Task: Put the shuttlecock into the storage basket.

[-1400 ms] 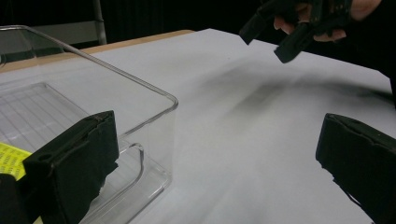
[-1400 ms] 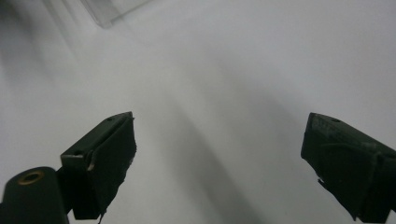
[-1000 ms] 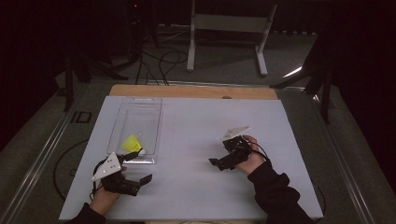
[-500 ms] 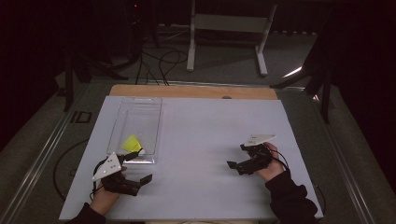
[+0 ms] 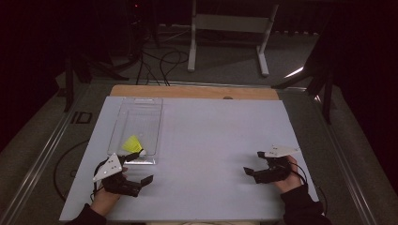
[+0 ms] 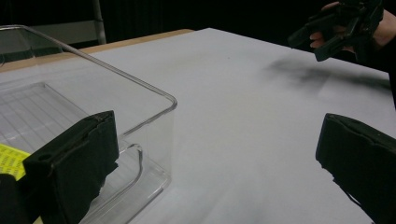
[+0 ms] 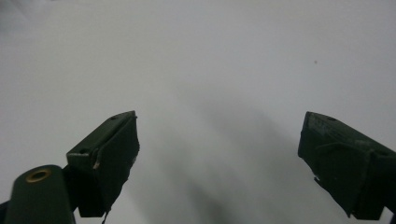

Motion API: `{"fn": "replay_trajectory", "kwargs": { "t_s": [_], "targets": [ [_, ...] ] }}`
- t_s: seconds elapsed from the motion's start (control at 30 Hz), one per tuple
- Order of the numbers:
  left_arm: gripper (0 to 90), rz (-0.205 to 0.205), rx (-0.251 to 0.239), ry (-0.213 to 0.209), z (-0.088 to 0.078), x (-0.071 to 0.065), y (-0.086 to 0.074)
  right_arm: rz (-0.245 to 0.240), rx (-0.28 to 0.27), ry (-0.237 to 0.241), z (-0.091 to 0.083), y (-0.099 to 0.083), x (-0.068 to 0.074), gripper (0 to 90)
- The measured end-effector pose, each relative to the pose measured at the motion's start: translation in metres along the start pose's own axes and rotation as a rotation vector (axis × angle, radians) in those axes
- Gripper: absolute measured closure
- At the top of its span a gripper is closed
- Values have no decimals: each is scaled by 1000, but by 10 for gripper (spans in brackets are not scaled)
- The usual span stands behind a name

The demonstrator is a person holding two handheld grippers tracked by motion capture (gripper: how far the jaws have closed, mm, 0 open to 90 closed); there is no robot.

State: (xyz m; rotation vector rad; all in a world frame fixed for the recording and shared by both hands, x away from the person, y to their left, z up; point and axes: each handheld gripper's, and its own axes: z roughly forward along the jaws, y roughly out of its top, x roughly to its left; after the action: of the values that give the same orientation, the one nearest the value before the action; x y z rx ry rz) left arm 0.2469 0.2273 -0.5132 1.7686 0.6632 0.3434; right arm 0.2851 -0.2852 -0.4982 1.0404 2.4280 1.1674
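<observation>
Left gripper, near-left on the white-covered desk: fingers released, spread wide, nothing between them. In the left gripper view one black finger stands just beside the near corner of the clear rectangular plastic tray; whether it touches the tray wall cannot be told. The other finger is over bare desk surface to the right.

The clear tray lies lengthwise on the left part of the desk, running from near to far. A yellow feathered shuttlecock with a white tip lies inside the tray at its near end, close to the near wall and just beyond the left gripper. A yellow patch at the lower left edge of the left gripper view is partly hidden by the finger.

Right gripper, near-right on the desk, well apart from tray and shuttlecock: fingers released and empty. The right gripper view shows both fingers held wide over bare white surface, with a soft shadow beneath.

A grey metal stand is on the floor beyond the far edge of the desk.
</observation>
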Motion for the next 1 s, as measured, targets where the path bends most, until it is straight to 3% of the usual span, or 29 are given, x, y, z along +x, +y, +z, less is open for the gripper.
{"fn": "replay_trajectory", "kwargs": {
  "t_s": [0.23, 0.53, 0.77, 0.93, 1.0],
  "targets": [
    [1, 2, 1, -4, 0, 0, 0, 10, -53, -26, -6, -15, -3, 106],
    [1, 4, 6, -12, 1, 0, 0, 59, -79, 0, -3, -20, -10, 94],
    [1, 1, 4, -10, 0, 0, 0, 53, -71, -6, 1, -22, -10, 86],
    [1, -1, 2, -9, 1, 0, 0, 65, -78, 37, 5, -23, -11, 87],
    [1, -2, 3, -9, 1, 0, 0, 64, -69, 33, 5, -24, -12, 86]
  ]
}}
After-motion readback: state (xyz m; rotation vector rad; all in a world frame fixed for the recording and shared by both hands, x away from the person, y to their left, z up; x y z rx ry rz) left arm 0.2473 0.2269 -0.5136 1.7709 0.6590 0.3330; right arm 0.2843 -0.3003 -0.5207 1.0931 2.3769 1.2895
